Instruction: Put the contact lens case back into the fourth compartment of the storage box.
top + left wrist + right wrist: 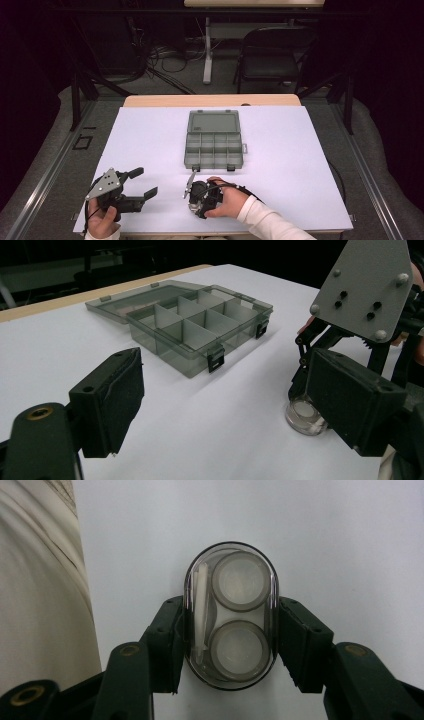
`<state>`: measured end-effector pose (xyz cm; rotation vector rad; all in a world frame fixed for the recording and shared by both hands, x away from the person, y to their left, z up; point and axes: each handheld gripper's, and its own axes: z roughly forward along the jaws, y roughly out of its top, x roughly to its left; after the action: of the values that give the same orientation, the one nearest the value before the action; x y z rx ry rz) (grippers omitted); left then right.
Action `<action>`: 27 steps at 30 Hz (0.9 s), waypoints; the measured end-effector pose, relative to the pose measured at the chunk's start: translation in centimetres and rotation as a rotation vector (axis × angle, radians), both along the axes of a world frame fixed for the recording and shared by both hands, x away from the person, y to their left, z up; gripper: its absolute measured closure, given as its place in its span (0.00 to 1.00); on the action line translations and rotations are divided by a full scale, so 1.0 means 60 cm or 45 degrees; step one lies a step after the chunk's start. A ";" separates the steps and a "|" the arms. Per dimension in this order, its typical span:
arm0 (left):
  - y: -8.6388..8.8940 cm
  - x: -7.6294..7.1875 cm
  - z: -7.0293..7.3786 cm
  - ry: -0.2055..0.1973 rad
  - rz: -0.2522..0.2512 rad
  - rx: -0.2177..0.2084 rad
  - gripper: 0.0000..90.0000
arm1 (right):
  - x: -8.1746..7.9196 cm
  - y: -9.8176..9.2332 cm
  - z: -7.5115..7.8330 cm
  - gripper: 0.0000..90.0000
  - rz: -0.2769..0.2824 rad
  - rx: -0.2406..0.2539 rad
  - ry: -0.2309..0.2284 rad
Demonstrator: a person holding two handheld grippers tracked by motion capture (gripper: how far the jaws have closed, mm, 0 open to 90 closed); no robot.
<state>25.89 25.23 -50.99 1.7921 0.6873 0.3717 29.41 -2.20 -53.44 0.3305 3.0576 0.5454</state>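
The right gripper (230, 645) is clamping a clear oval plastic case (230, 615) on the white table (300, 165), at six o'clock from the grey compartment box (213, 141), while the left gripper (145, 182) is hovering open at nine o'clock.

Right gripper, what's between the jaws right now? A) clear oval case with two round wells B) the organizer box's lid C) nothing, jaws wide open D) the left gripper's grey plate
A: in the right gripper view both pads of the right gripper press the sides of the clear oval case, which lies on the white table.
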 end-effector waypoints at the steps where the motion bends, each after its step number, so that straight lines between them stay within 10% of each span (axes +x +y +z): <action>1: 0.000 0.000 0.000 0.000 -0.001 -0.002 0.18 | 0.000 0.000 0.000 0.54 0.000 0.000 0.000; 27: -0.001 0.000 0.000 0.003 0.001 0.001 0.18 | 0.006 -0.011 0.016 0.54 -0.061 0.025 -0.019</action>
<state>25.91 25.19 -51.00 1.7934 0.6893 0.3704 29.77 -2.88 -52.48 0.3967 3.0229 0.5730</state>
